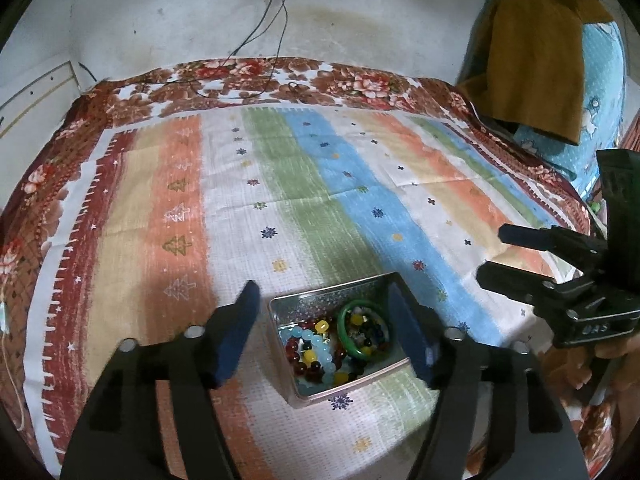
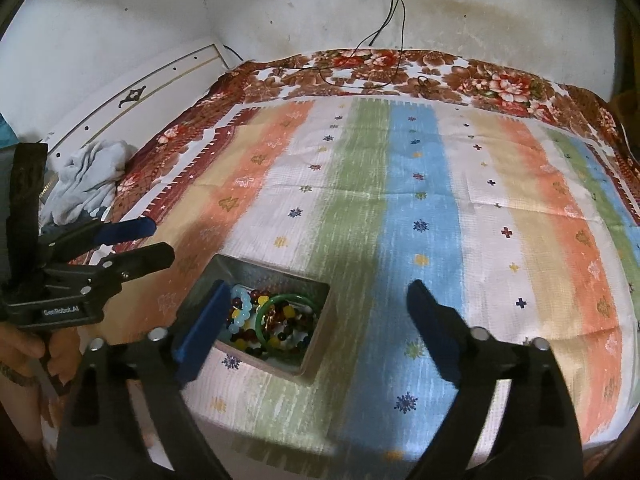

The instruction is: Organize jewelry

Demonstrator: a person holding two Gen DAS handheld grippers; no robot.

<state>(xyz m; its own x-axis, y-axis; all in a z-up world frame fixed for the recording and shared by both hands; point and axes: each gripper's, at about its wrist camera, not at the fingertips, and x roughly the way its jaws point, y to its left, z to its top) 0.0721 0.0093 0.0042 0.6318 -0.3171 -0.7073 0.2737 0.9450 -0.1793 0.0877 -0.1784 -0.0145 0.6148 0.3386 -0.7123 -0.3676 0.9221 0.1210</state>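
Note:
A small metal tin lies on the striped cloth and holds a green bangle and several bead bracelets in red, yellow and pale blue. My left gripper is open, its fingers on either side of the tin, above it. My right gripper is open and empty; its left fingertip stands over the tin's left side. The tin and the bangle show in the right wrist view too. Each gripper shows in the other's view, the right one and the left one, both open.
The striped cloth covers a floral bedspread. Cables run from a wall socket onto the bed's far edge. A brown garment hangs at the right. A grey cloth lies bunched at the bed's left side.

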